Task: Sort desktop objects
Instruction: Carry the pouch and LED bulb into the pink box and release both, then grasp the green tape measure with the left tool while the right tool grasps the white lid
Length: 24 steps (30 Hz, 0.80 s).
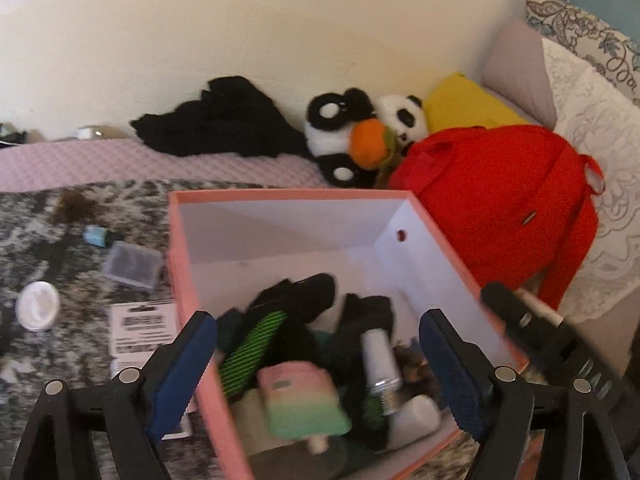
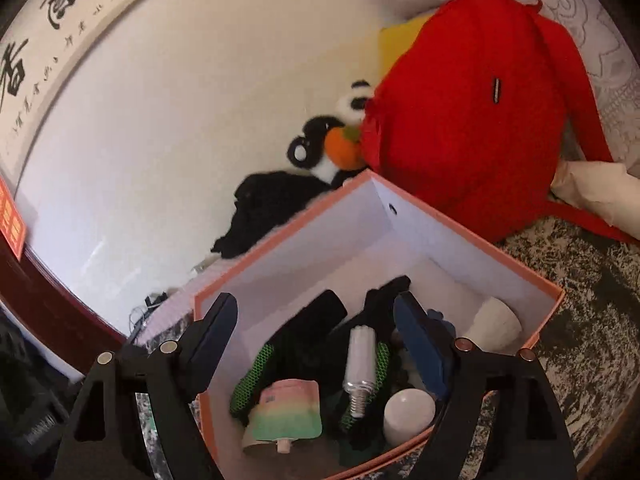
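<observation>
You have both tools hovering over the pink cardboard box with the white inside (image 1: 280, 240), and both are spread wide with nothing between the fingers: the left tool (image 1: 318, 360) straddles the box's left wall, the right tool (image 2: 316, 344) hangs above its contents. You look to be between picks, with the box already partly filled. Inside the box you can count one pink-and-green spouted pouch (image 2: 286, 412), one clear glass bulb with a metal screw base (image 2: 360, 364), two white rounded containers (image 2: 408, 414), and a heap of black and green-mesh fabric (image 2: 256, 380) whose pieces can't be counted apart. Left of the box, on the grey patterned surface, four loose things remain: one white round lid (image 1: 38, 306), one small clear plastic case (image 1: 132, 264), one little blue bottle (image 1: 98, 236) and one printed white card (image 1: 140, 324). Your next move probably calls for swinging the left tool out to one of these, closing on it, and carrying it back over the box wall.
</observation>
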Available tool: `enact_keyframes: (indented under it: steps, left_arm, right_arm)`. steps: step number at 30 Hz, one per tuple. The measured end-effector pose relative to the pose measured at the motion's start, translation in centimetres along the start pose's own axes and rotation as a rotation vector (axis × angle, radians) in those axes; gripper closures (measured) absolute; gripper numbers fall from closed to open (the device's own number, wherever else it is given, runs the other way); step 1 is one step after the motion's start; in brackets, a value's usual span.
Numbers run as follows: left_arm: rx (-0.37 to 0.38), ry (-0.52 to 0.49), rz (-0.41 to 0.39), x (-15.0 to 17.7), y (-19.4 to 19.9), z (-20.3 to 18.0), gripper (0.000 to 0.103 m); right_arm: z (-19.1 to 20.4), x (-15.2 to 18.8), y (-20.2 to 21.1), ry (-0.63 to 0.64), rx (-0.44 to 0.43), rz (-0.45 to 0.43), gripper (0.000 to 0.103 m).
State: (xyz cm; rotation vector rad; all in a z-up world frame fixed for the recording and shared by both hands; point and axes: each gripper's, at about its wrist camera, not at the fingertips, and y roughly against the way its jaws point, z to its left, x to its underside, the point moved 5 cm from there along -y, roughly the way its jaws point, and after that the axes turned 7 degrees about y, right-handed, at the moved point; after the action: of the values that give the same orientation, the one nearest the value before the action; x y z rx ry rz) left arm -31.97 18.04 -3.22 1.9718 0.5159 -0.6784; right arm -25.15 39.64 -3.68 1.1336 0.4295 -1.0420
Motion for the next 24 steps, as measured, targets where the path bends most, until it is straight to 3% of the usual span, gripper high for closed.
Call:
enact_keyframes:
  steps: [5, 11, 17, 24]
  left_arm:
    - [-0.138, -0.013, -0.042, 2.4, 2.9, 4.3, 0.016]
    - [-0.315, 0.0, -0.07, 5.6, 6.9, 12.9, 0.015]
    - [-0.413, 0.143, -0.084, 6.6, 10.0, 21.9, 0.015]
    - [-0.471, 0.188, -0.104, 7.7, 13.4, 27.9, 0.015]
  right_arm:
    - [4.2, 1.3, -0.3, 0.115, -0.048, 0.025, 0.019]
    - [13.0, 5.2, 0.3, 0.287, -0.15, 0.043, 0.019]
    - [21.2, 11.0, -1.0, 0.45, -0.216, 0.129, 0.019]
    - [26.5, 15.7, -3.6, 0.477, -0.257, 0.232, 0.019]
